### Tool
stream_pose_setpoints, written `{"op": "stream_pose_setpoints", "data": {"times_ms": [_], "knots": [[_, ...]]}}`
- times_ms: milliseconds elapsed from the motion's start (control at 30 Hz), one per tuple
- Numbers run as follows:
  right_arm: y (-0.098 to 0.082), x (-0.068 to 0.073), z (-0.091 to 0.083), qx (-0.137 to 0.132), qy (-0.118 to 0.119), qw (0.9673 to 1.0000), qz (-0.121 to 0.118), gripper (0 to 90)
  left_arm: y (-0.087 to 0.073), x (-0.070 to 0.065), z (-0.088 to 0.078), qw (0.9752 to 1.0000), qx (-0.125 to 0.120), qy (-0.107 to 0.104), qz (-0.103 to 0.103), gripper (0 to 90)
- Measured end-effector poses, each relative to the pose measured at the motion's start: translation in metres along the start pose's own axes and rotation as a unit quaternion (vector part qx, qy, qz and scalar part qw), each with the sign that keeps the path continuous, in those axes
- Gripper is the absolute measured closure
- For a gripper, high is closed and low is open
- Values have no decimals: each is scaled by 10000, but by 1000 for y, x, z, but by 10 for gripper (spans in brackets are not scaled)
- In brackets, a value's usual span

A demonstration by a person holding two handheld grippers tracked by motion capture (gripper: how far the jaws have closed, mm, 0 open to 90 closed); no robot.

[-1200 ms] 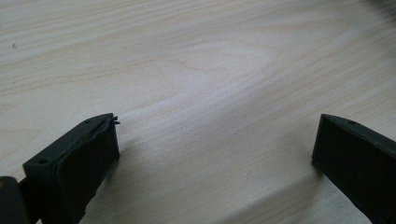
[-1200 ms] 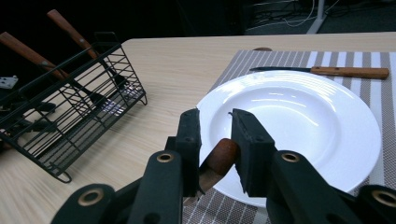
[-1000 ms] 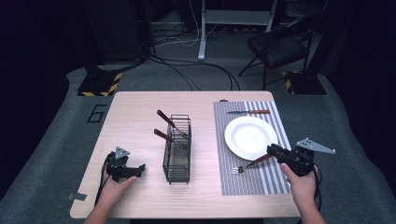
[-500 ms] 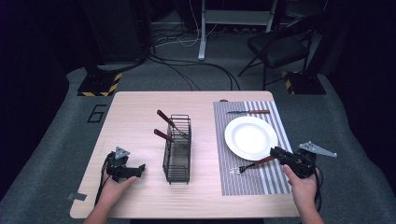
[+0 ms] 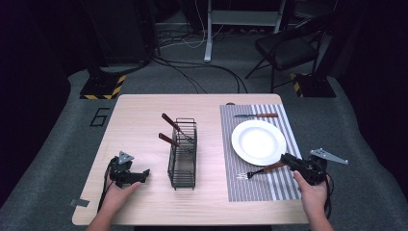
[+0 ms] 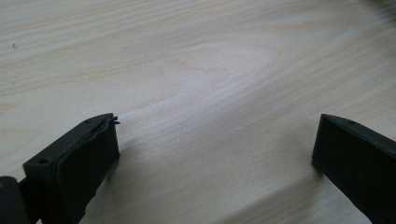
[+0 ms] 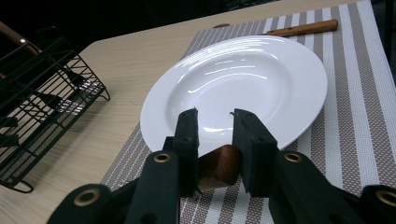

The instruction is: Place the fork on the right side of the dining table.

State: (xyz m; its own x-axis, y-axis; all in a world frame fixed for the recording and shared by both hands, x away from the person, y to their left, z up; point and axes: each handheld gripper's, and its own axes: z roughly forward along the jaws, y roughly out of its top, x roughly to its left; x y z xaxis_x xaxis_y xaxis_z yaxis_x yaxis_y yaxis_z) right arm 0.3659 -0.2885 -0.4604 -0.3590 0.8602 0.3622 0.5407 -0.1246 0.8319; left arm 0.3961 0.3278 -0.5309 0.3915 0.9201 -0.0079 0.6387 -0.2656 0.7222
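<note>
Right tool (image 5: 287,162) low over placemat (image 5: 281,185), clamping fork (image 5: 260,171) handle | left tool (image 5: 132,176) jaws apart on table (image 5: 139,115)

Wooden table (image 5: 144,115), striped placemat (image 5: 255,185) at right, white plate (image 5: 259,142) on it, knife (image 5: 256,115) at far edge, fork (image 5: 260,171) held by right gripper (image 5: 288,161) near plate, black wire basket (image 5: 183,151) centre holding utensils, left gripper (image 5: 139,175) near left, resting on table.

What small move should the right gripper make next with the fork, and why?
Probably lower it the last bit and open the jaws. The right gripper grips the fork by its wooden handle, tines already low over the striped placemat beside the white plate, where a table setting would have it.
</note>
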Motion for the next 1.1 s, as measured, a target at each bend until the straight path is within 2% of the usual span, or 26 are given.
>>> {"op": "stream_pose_setpoints", "data": {"times_ms": [433,733,867,1000,1100], "knots": [[-11,-12,-1,45,-2,9997,220,712,0,0,0,10000,-1,-1,-3,3],[-21,-26,3,131,17,9977,658,704,0,0,0,10000,2,0,0,3],[-23,-30,4,176,-11,9973,720,698,0,0,0,10000,1,0,3,3],[-25,-33,6,230,-73,9974,675,690,0,0,0,10000,3,1,-4,3],[-27,-37,7,286,-70,9966,769,686,0,0,0,10000,1,-1,0,3]]}}
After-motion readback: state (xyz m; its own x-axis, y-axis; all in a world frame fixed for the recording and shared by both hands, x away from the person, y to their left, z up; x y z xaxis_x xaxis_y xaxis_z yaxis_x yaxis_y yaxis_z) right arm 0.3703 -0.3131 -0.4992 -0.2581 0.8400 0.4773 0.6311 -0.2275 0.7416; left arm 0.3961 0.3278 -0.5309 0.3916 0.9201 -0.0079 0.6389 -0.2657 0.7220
